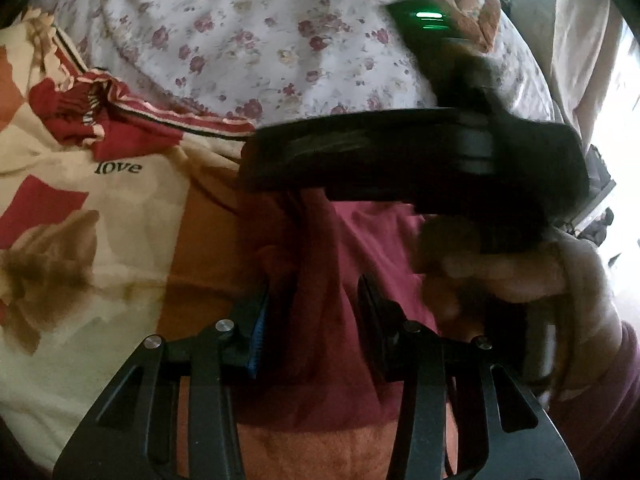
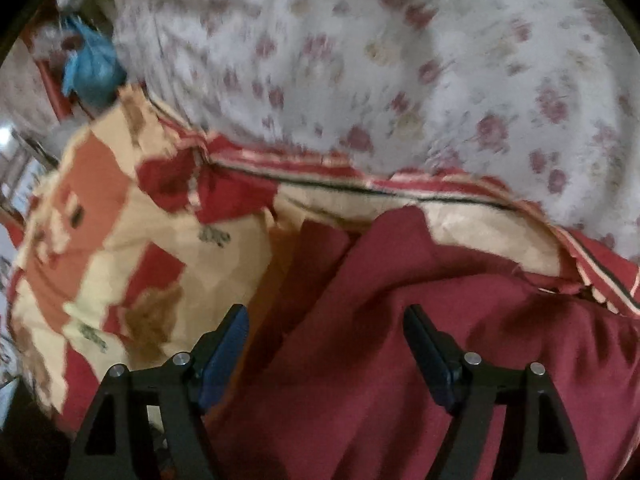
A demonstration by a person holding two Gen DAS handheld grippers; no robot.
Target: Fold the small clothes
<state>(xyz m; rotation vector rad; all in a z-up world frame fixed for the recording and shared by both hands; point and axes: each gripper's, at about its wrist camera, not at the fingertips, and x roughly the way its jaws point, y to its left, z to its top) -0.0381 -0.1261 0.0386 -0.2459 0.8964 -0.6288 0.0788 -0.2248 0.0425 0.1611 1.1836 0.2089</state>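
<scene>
In our left wrist view, the left gripper (image 1: 316, 320) stands spread over the maroon garment (image 1: 360, 248), which lies on the patchwork bedspread (image 1: 100, 208). The right gripper's body (image 1: 420, 156) crosses just beyond it.

In our right wrist view, the right gripper (image 2: 326, 352) is spread too, pinching nothing. The garment runs from between its fingers off to its right, so we judge it the nearer one.

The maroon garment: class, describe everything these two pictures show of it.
The maroon garment is plain, soft, woven-looking cloth, rumpled into folds rather than folded flat. It lies on the patterned cream, orange and red bedspread, below the floral sheet. Both the left gripper and right gripper stand open over it; whether either touches it is unclear.
</scene>
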